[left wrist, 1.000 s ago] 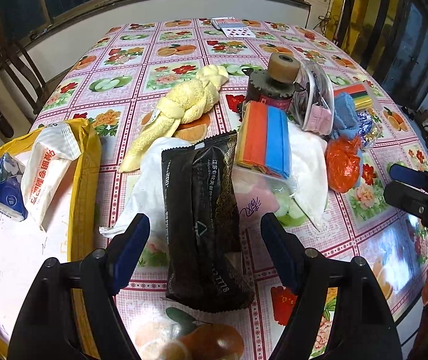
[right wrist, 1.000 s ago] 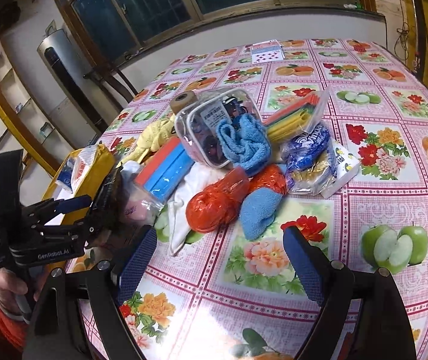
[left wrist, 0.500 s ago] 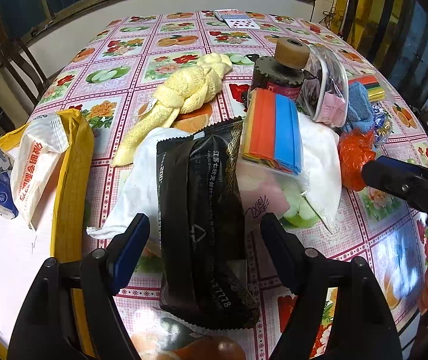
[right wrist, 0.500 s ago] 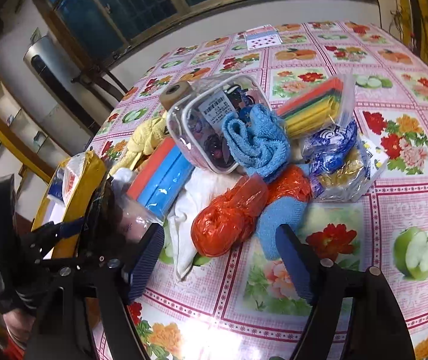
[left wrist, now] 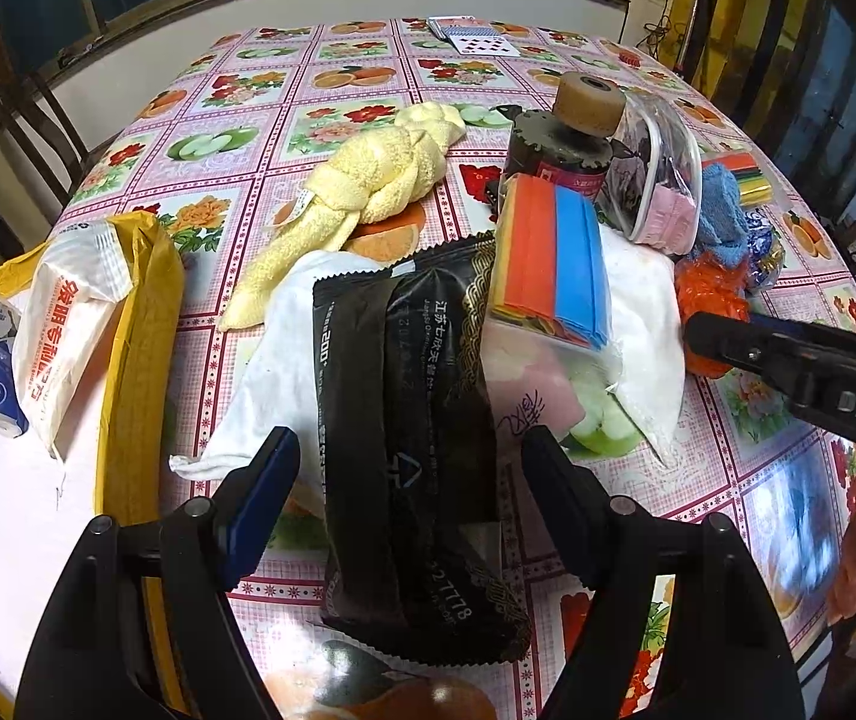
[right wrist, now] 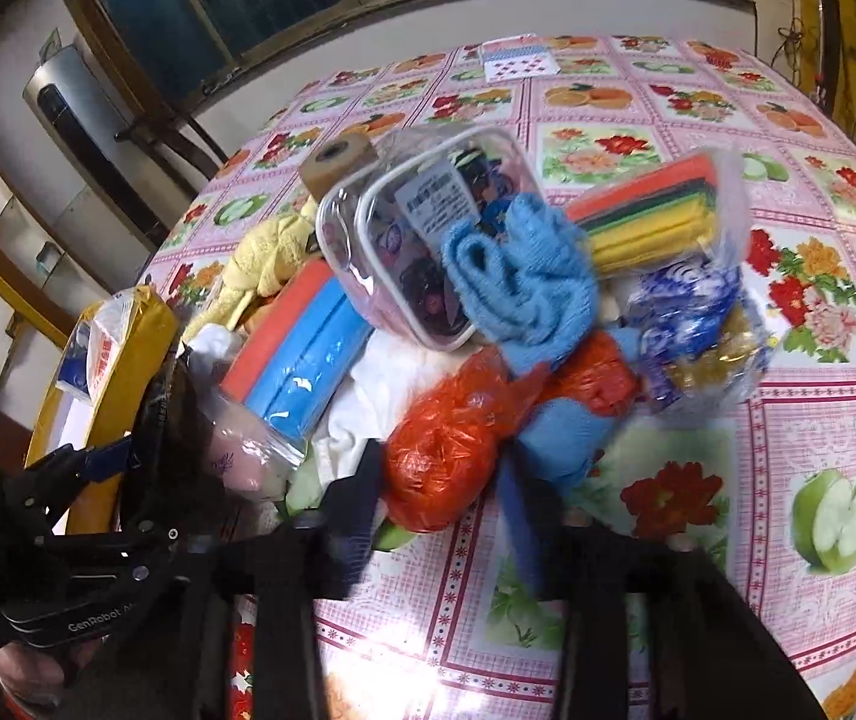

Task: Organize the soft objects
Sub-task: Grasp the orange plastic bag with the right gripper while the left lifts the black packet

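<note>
My left gripper (left wrist: pixel 410 480) is open low over the near table edge, and a black packet (left wrist: pixel 410 420) lies between its blue pads. Behind the packet are a white cloth (left wrist: pixel 284 336), a yellow braided towel (left wrist: pixel 368 180) and an orange-and-blue sponge pack (left wrist: pixel 553 264). My right gripper (right wrist: pixel 439 504) is open but narrowed, its blurred fingers either side of the near end of an orange plastic bag (right wrist: pixel 439 456). I cannot tell whether they touch it. A blue cloth (right wrist: pixel 523 282) lies draped behind the bag.
A yellow-rimmed container (left wrist: pixel 146 276) at the left holds tissue packs (left wrist: pixel 68 324). A clear pouch (right wrist: pixel 404 252), a tape roll (left wrist: pixel 589 102) on a dark cylinder, a bag of coloured felt (right wrist: pixel 649 222) and a blue-patterned packet (right wrist: pixel 691 324) crowd the pile. Playing cards (left wrist: pixel 475 39) lie far back.
My right gripper has moved forward onto the orange bag and its fingers have drawn closer together. My left gripper has edged forward over the black packet, still open.
</note>
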The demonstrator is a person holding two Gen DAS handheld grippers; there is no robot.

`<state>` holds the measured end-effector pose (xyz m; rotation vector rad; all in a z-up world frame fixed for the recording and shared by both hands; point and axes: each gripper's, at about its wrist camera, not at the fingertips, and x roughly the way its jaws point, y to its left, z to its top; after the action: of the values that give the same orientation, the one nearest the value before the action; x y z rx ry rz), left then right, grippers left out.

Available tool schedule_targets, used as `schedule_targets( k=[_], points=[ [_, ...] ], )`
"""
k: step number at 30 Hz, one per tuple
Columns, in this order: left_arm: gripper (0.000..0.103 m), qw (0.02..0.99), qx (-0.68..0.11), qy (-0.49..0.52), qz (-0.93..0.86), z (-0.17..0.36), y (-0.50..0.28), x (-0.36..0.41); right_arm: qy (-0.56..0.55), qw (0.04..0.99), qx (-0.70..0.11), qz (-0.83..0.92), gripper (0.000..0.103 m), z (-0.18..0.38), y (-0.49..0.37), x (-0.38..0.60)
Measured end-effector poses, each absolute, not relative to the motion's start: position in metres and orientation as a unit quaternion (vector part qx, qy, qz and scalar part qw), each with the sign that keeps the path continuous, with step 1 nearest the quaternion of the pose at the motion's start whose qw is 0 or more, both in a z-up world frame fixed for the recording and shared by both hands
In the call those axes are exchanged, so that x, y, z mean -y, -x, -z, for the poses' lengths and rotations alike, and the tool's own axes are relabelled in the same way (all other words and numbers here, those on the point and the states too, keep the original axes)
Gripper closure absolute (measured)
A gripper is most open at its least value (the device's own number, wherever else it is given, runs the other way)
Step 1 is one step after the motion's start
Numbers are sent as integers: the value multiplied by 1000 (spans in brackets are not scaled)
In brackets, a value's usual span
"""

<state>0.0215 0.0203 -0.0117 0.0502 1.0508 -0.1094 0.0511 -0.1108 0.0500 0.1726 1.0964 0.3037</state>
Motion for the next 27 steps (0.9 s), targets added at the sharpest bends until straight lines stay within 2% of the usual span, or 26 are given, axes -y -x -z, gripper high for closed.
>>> schedule_targets(
  k=[2,6,9,16,27],
  points=[
    [28,863,-502,-20,55,12,-21,-22,-71,845,-510,-146,69,-51,-47,110],
    [48,858,-509,-9,69,12,-21,-25,-81,845,-502,-164,69,-55,-34,118],
    [55,858,-509,-1,73,10,-19,-29,-91,845,-494,-184,69,-66,-20,122],
    [61,860,-505,28,76,1,-13,-43,-120,844,-477,-214,69,-85,0,131],
    [62,872,-479,37,98,-33,8,-56,-123,844,-464,-240,69,-95,10,120]
  ],
)
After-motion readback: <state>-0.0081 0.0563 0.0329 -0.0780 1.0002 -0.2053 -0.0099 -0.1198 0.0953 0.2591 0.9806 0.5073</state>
